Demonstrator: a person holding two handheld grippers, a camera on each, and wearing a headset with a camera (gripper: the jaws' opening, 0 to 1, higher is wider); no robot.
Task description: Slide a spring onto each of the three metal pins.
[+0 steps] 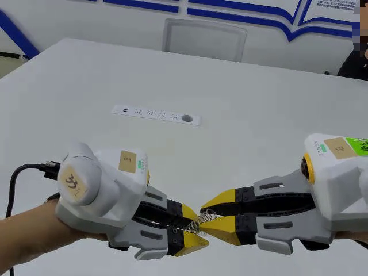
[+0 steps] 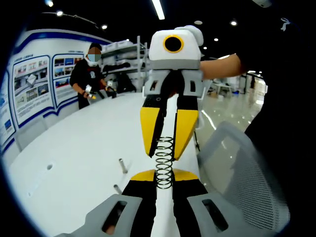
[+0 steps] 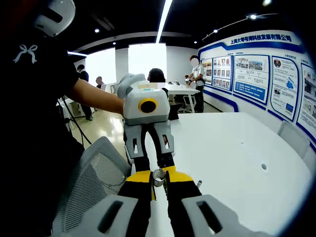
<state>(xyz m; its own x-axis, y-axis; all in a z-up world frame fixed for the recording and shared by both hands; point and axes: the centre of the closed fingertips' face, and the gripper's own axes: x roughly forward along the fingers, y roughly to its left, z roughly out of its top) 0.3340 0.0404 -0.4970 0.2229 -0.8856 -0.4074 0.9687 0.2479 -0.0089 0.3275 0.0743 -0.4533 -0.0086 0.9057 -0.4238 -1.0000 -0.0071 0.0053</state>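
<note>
The right gripper [image 1: 203, 217] is clamped on one end of the spring [image 1: 207, 218]. The left gripper [image 1: 192, 226] has its jaws nearly together at the other end, but I cannot tell whether they grip it. Both hang over the table's [image 1: 241, 86] near edge beside a chair [image 2: 242, 173]; two pins [image 2: 122, 165] sit nearby and a power strip [image 1: 156, 114] well ahead.

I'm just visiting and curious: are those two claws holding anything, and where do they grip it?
A small metal spring, gripped by its ends: one end between the jaws of the left gripper, the other between those of the right gripper.
</note>
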